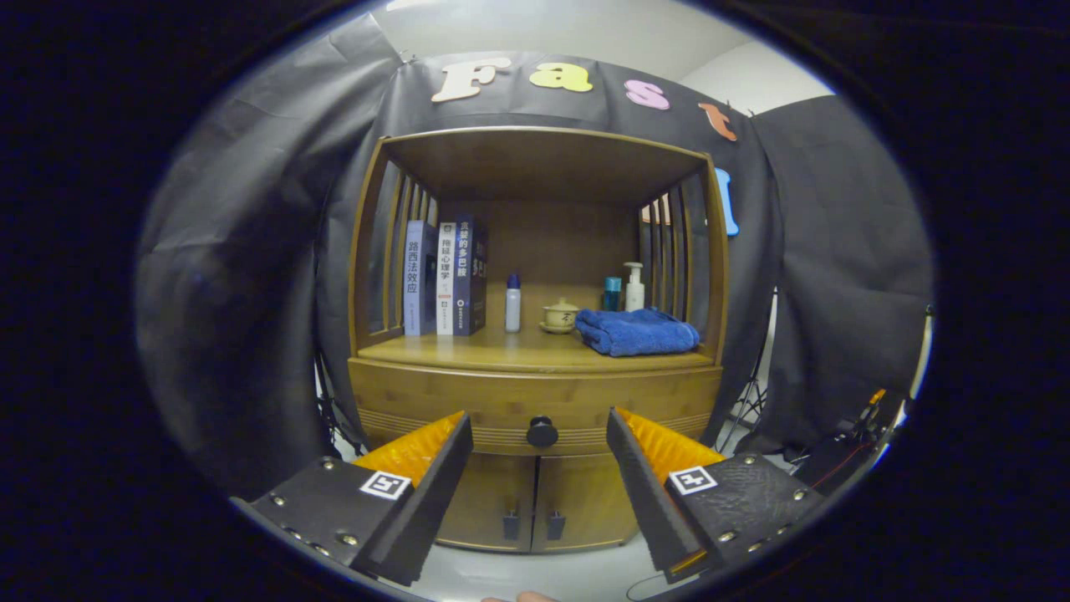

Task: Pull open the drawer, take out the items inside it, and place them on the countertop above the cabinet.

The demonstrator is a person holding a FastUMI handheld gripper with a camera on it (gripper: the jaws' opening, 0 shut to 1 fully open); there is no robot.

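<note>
Beyond hand-held gripper (pixel 539 426) spread wide: shut drawer (pixel 535 401).

The gripper (pixel 539 435) has its fingers spread wide, and the drawer knob (pixel 542 431) sits beyond them in the open gap, with nothing in front of it. On the countertop (pixel 468 351) the front strip is bare; books (pixel 443 280), a small bottle (pixel 512 303), a teacup (pixel 560 316) and a blue towel (pixel 637 331) stand behind it.
</note>
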